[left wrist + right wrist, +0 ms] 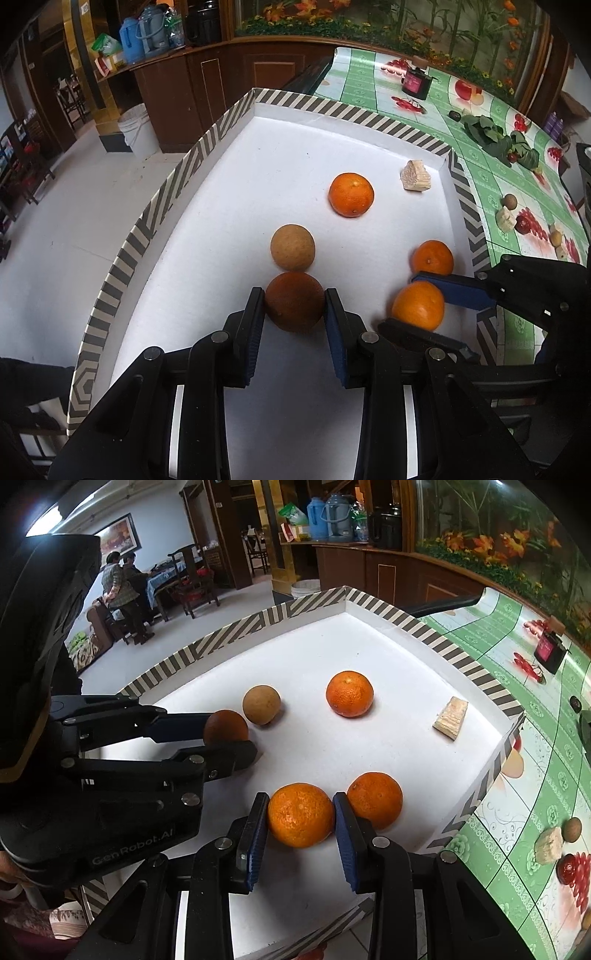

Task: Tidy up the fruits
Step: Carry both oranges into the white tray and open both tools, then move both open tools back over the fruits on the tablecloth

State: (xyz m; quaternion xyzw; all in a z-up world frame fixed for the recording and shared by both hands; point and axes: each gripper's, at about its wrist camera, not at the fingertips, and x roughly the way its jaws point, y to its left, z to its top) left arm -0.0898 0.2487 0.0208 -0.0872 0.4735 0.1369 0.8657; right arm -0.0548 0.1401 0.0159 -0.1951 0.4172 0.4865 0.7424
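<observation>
Tray: shallow white tray (236, 110) with a grey-and-white striped rim, set on the counter (491, 184), which wears a green fruit-print cloth.
Left gripper: left gripper (294, 295) low over the near part of the tray; its fingers (255, 306) press both sides of a dark brown fruit (294, 305). The right wrist view shows the same grip from the side (229, 734).
Right gripper: right gripper (300, 805) near the tray's near right edge; its fingers (258, 812) clamp a near orange (300, 814) on either side. The left wrist view confirms it (418, 304).
Tan fruit: a round tan fruit (292, 246) sits just beyond the dark brown fruit, touching or nearly so; cannot tell which.
Right orange: right orange (375, 799) rests just right of the held orange, against the outer face of the right finger.
Far orange: far orange (351, 194) stands alone mid-tray, well apart from the others.
Pale chunk: a pale fibrous chunk (415, 176) lies near the tray's far right corner.
Counter items: leafy greens (495, 134), a small brown fruit (510, 201) beside a pale piece (505, 218), and a dark box with a pink label (415, 83) at the far end.
Background: blue flasks (325, 517) on a wooden cabinet; two people (122, 579) seated at a distant table.
</observation>
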